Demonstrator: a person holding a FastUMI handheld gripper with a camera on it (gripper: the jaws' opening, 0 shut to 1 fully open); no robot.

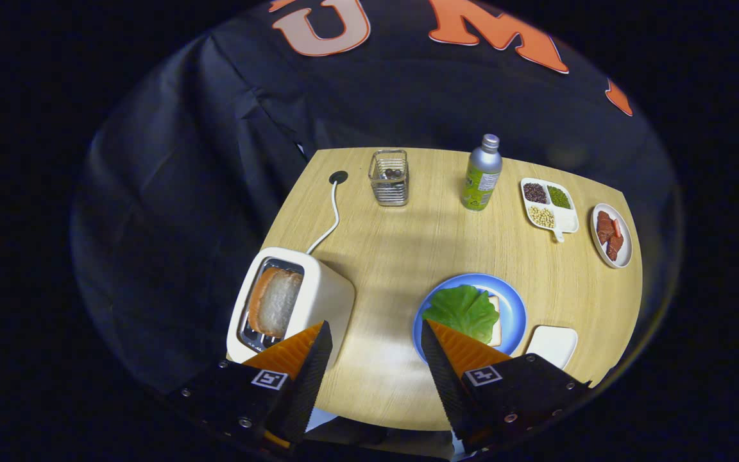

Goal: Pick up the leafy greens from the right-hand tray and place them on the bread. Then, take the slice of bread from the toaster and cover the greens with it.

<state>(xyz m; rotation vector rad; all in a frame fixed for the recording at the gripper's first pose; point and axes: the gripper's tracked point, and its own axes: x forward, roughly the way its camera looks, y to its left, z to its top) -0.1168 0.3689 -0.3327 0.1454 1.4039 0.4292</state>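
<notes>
Hovering above the wooden table [408, 256] at the bottom of the frame, the gripper [376, 359] has its fingers spread wide with nothing between them. The leafy greens [462, 311] lie on a bread slice [495, 321] on the blue plate [517, 308] in the lower centre, beside a bare white tray [554, 345]. At lower left the toaster [318, 301] holds a second slice of bread [275, 301], while upper right a divided dish [548, 202] carries beans and a small plate [612, 235] meat.
</notes>
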